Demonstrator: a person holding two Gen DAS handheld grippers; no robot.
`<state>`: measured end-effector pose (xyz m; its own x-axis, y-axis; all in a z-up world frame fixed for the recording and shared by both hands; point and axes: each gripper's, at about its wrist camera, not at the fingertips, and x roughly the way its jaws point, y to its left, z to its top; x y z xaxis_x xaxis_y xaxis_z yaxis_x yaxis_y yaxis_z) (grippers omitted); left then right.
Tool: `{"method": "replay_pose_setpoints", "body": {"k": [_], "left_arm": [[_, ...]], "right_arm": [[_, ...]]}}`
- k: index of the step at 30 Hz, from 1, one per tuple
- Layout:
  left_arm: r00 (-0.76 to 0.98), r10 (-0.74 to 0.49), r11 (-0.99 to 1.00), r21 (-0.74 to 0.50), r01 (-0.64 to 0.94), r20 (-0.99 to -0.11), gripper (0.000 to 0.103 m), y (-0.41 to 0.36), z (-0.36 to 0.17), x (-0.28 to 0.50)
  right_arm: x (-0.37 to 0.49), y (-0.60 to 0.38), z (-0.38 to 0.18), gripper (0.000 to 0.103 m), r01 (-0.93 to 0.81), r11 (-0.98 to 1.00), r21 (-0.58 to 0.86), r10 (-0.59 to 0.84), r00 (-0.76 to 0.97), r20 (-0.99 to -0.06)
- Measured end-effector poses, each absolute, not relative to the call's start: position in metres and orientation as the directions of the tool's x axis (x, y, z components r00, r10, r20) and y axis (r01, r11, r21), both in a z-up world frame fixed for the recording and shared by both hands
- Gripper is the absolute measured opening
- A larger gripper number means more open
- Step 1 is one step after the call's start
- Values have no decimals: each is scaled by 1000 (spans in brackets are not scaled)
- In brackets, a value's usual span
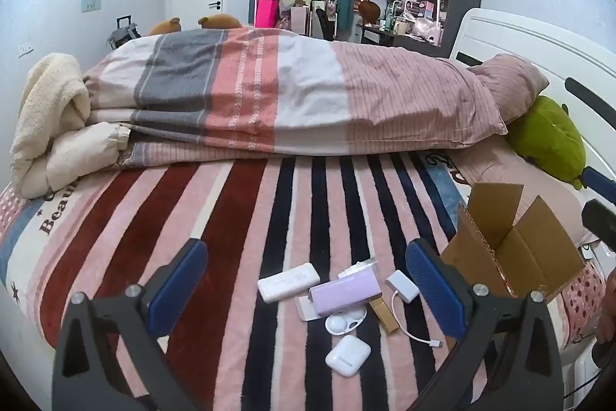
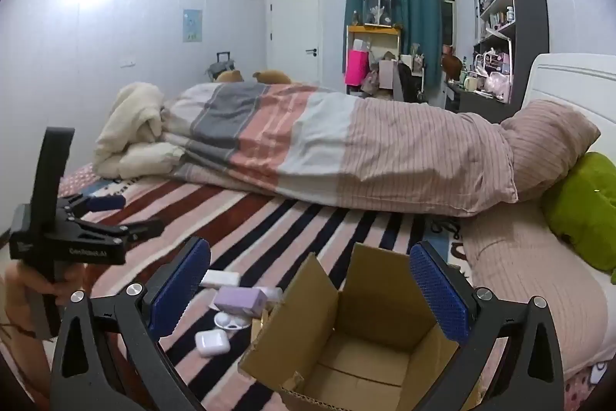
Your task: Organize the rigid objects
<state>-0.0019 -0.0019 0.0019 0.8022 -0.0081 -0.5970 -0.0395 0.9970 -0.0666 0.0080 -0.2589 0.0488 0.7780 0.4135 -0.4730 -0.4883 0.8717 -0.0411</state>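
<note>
Earbud case point(image 1: 347, 355) below left hand-held gripper point(image 1: 306, 291)

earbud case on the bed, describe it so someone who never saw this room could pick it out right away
Find the striped blanket on the bed, then the open cardboard box. Left of the box lies a small cluster of gadgets. The earbud case is the nearest piece, lying apart from the rest: a small, glossy white, rounded box, unlike the longer white power bank and the purple box.

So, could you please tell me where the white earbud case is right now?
The white earbud case lies on the striped blanket, nearest the camera in the left wrist view, just below the round white contact lens case.
</note>
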Motion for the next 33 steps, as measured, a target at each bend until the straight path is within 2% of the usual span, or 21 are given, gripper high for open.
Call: {"method": "replay_pose_setpoints", "body": {"k": [6,7,13,33], "left_arm": [[808,-40,994,-102,-26,-588,102,8,3,-10],[804,-31,996,-87,-26,-594,102,4,5,-9],[802,-21,997,-67,-24,-597,102,-1,11,-12],[801,-7,998,-49,-28,-599,102,0,12,-15]], "right_arm": [[2,-263,54,103,-492,870,-41,424,787,-448],[0,-256,51,103,-496,866,-68,407,777,-480],[-1,-255,45,103,-505,863,-34,423,757,-498],[-6,-260,39,103,-540,841,6,464,718,-519]]}}
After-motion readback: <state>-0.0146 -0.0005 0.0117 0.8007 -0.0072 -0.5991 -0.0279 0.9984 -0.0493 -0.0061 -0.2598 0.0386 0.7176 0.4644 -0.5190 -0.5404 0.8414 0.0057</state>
